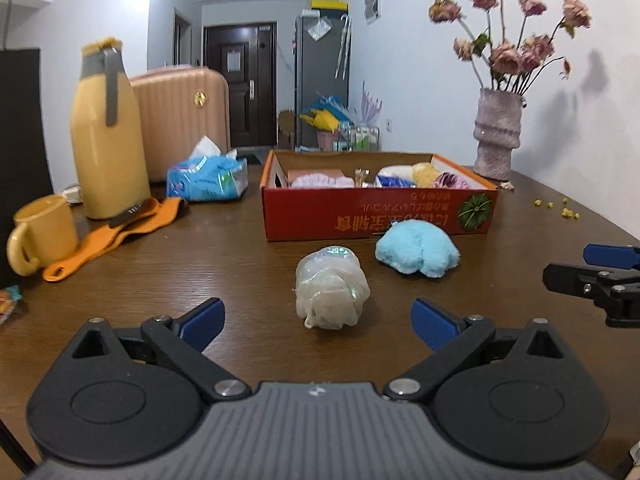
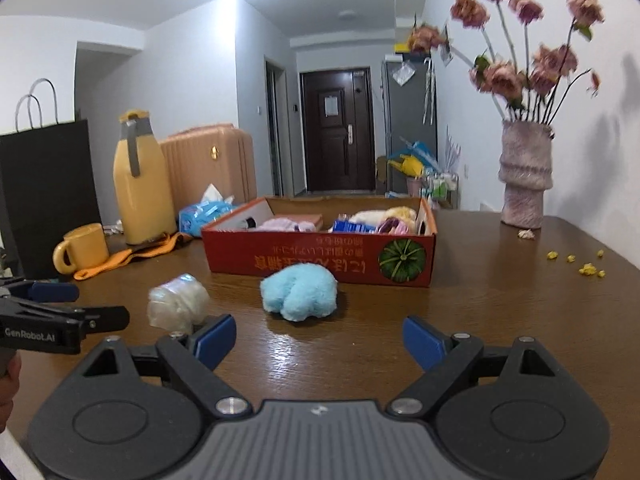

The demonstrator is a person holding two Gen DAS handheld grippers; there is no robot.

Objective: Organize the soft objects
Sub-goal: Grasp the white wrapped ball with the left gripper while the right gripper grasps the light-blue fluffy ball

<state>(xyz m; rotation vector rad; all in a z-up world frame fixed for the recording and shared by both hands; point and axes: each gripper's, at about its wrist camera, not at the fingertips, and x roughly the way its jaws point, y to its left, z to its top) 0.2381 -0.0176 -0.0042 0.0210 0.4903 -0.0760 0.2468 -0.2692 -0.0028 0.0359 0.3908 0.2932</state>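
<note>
- Left wrist view puts the pale plastic-wrapped bundle [image 1: 331, 286] straight ahead of the left claw [image 1: 318, 322], on the line between its spread blue pads, lying on the bare counter [image 1: 240, 248] with its long axis running near to far.
- That claw is released and holds nothing; the bundle sits just past its fingertips, not yet between them.
- Right of the bundle and a little farther off lies the blue plush toy [image 1: 418, 254], close in front of the red cardboard box [image 1: 380, 216] that already holds other soft things.
- Right wrist view shows the toy [image 2: 299, 291] ahead of the right claw [image 2: 318, 344] and slightly left of centre; this claw is also released and empty.
- Judging by this, each hand is nearer its own item: left to bundle, right to toy.
- Only the right wrist view shows the gap between toy and box wall, which looks narrow, and the left claw [image 2: 80, 312] from the side beside the bundle [image 2: 178, 304].
- Only the left wrist view shows the bundle's full outline.
</note>
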